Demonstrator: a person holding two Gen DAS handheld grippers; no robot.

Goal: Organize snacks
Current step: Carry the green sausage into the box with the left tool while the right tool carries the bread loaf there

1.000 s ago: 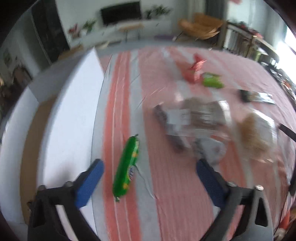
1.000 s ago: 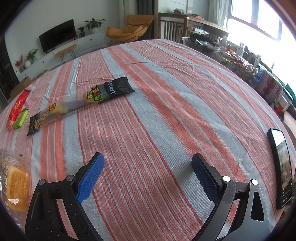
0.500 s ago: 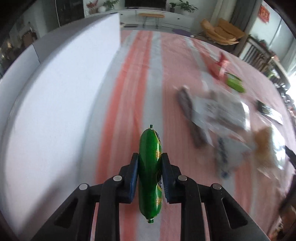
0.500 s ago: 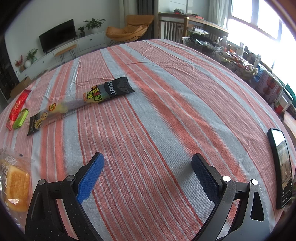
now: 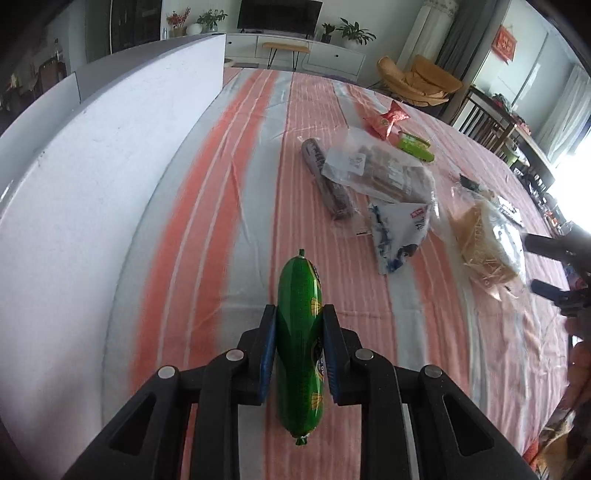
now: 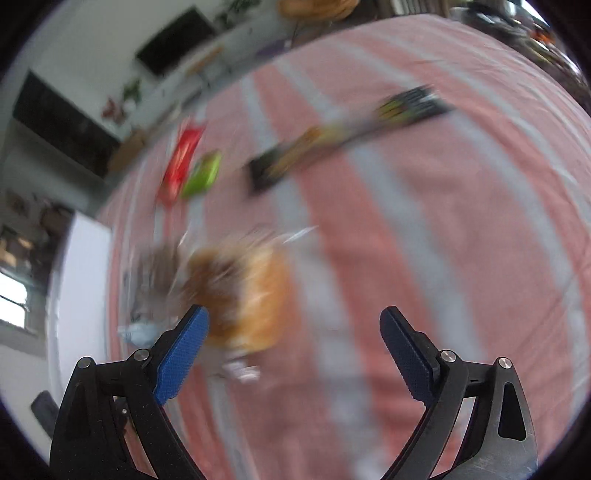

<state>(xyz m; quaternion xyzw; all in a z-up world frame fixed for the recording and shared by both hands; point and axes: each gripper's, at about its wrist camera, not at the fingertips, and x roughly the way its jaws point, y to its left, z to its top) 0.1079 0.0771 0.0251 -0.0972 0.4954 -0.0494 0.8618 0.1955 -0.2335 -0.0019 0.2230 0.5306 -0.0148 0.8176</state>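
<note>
Green sausage stick (image 5: 300, 332) clamped between my left gripper (image 5: 300, 345) pads, white box (image 5: 92, 177) left of them; my right gripper (image 6: 295, 341) wide, empty, bread pack (image 6: 243, 295) just ahead; five-odd packets beyond my fingers unsorted; judged barely begun.

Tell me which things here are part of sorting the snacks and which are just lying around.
Part of the job:
- green sausage, clamped in the left tool
- white box
- loose snack packets, e.g. red packet, bread bag
- right tool, open

Just lying about:
- television
- orange armchair
- potted plants
</note>
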